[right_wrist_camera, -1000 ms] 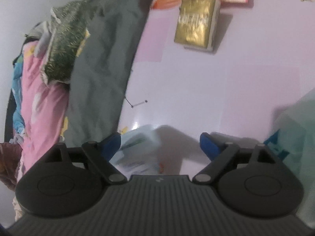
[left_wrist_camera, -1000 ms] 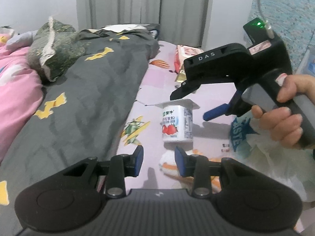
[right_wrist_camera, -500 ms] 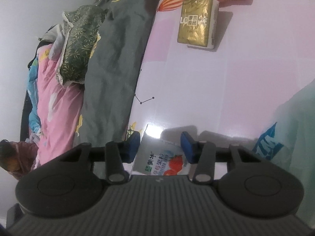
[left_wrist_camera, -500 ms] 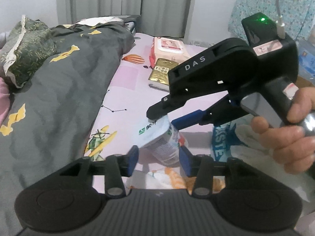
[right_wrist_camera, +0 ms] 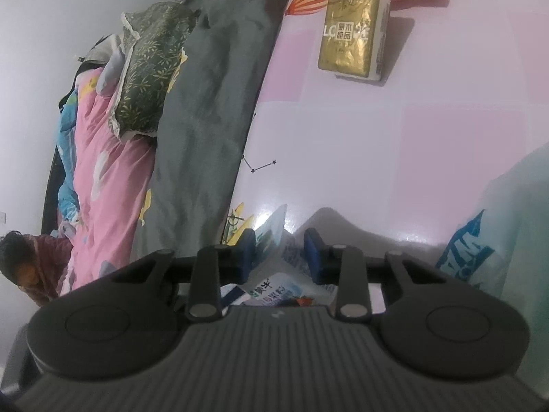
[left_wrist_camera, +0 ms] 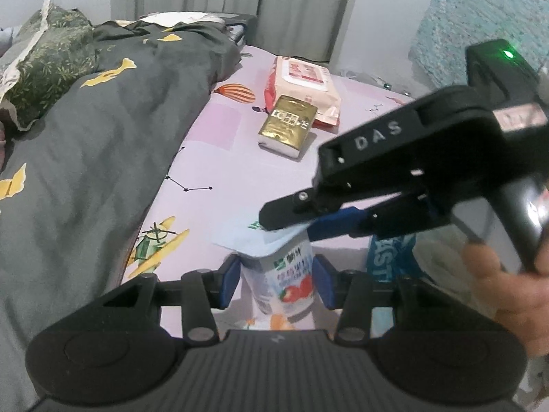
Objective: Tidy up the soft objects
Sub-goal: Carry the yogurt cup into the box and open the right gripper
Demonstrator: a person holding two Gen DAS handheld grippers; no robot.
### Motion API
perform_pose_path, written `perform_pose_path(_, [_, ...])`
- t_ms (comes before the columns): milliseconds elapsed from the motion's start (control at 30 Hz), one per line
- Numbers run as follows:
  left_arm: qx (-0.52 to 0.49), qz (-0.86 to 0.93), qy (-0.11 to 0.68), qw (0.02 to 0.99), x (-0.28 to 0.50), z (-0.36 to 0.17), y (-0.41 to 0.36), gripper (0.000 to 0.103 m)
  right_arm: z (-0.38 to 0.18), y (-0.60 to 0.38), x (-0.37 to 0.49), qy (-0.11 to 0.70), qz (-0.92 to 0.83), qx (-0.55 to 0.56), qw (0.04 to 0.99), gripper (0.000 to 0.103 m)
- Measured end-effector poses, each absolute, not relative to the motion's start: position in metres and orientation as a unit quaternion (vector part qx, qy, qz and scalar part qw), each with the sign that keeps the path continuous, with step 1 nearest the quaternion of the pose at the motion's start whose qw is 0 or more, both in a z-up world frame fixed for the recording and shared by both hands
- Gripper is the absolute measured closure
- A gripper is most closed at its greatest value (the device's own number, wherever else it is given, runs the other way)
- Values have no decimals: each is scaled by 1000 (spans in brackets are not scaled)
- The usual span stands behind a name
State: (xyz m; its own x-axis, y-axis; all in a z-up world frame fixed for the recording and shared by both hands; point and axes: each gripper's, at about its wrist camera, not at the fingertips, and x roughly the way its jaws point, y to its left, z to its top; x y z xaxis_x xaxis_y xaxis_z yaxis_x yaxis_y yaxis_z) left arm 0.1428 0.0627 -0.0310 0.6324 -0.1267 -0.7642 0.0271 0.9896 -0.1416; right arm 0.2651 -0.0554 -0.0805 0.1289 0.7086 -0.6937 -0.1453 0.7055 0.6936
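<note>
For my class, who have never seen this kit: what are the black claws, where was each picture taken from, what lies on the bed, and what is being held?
There is no robot here. A person holds a hand-operated claw in each hand, and each claw carries a camera looking forward along its two blue-tipped fingers. One picture comes from the left claw, the other from the right claw.

On the pink sheet lie a gold packet, a pink wipes pack and a plastic bag, beside a grey quilt.

The yoghurt cup sits between the left claw's fingers. The right claw, which has just been closing, pinches the cup's top at the foil lid. The person's hand is visible gripping its handle.
</note>
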Motion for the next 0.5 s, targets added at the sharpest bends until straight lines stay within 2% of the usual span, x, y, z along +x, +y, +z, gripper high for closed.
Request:
perform_pose_path(300, [-60,-36,406,911,133,-8,63,58,-68,-57,254,575,304,251,716,75])
perform_pose_path(500, [-35,-44,364,930,112,33,45,58,-29,-73,236,537,320,273,731,75])
